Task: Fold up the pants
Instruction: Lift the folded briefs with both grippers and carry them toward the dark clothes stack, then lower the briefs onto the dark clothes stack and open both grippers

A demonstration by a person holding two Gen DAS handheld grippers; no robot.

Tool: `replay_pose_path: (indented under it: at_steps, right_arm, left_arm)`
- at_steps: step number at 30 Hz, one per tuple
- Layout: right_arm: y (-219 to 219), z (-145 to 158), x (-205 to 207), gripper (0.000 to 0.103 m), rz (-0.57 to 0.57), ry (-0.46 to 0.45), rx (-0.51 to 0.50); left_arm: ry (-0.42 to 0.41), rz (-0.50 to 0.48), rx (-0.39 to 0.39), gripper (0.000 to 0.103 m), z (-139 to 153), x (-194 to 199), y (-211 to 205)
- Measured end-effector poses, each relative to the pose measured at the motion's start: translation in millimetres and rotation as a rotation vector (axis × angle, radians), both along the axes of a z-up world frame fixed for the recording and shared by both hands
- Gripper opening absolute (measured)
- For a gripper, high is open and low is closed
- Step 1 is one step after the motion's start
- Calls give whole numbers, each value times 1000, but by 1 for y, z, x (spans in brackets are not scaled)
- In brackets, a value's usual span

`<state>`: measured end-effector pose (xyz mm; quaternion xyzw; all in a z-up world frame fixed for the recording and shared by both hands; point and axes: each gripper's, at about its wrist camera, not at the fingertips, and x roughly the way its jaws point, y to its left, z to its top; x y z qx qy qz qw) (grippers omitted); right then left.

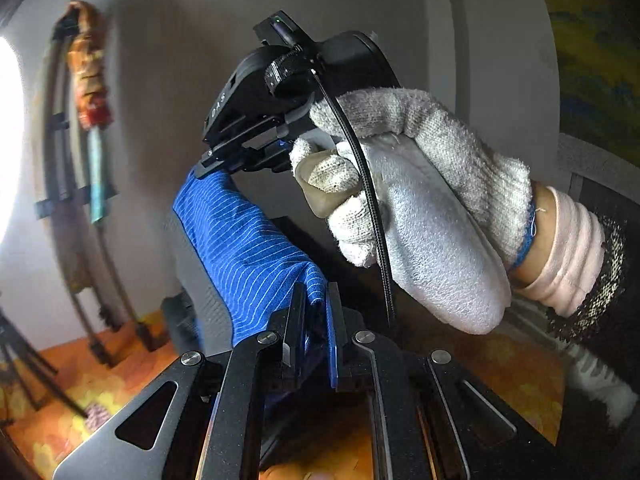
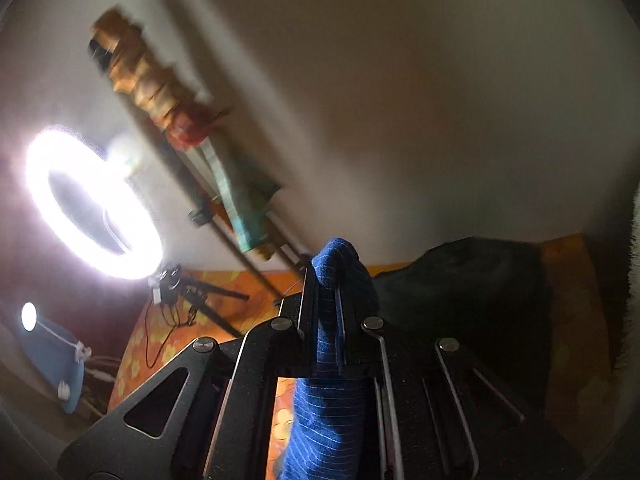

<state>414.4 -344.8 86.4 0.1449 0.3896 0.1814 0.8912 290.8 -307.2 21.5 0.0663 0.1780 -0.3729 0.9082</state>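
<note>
The pants (image 1: 248, 248) are blue cloth with thin pale stripes, held up in the air between both grippers. My left gripper (image 1: 316, 300) is shut on one end of the stretched band of cloth. The other end runs up to my right gripper (image 1: 224, 162), which a hand in a white knit glove (image 1: 420, 208) carries, and it is shut on the cloth there. In the right wrist view my right gripper (image 2: 326, 280) pinches a bunched edge of the pants (image 2: 328, 416), and the rest hangs down below the fingers.
An orange flowered sheet (image 1: 80, 392) covers the surface below. A wrapped pole stand (image 1: 88, 80) leans on the grey wall. A bright ring light (image 2: 92, 204) on a tripod stands at the left. A dark cloth heap (image 2: 460, 280) lies at the right.
</note>
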Motion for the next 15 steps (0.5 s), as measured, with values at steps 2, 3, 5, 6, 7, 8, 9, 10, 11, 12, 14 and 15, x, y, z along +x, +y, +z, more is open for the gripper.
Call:
replay_pose_path:
  at_steps: [2,3,5,6,7,8,9,10,11,12,14,15]
  right_arm:
    - [-23,-1,3,7,-28,-1,9]
    - [-34,-3,5,7,-44,-2,7]
    - [-54,-6,8,7,-73,-3,0]
    - [-62,-9,11,7,-91,-2,-8]
    - [-70,-14,14,7,-100,2,-11]
    - [-75,-18,16,7,-102,8,-13]
    - [-79,-24,20,7,-91,17,-15]
    - [-80,-31,23,7,-90,25,-40]
    - [-81,-37,25,7,-91,29,-69]
    - [-81,-43,28,7,-86,36,-100]
    - [-83,-50,31,7,-88,41,-121]
    - [-88,-51,32,8,-92,43,-130]
  left_arm:
    - [-8,-20,20,7,-3,7,-17]
    - [-4,-26,24,7,-5,11,-24]
    - [8,-34,32,7,-12,23,-38]
    - [15,-33,32,7,-15,25,-41]
    - [26,-34,31,7,-18,30,-45]
    - [40,-32,29,7,-22,35,-48]
    - [66,-38,29,7,-26,41,-51]
    - [80,-41,33,7,-30,45,-54]
    - [86,-40,39,7,-34,47,-55]
    - [92,-45,45,8,-37,49,-56]
    - [105,-49,45,9,-40,54,-58]
    - [118,-54,39,10,-41,56,-58]
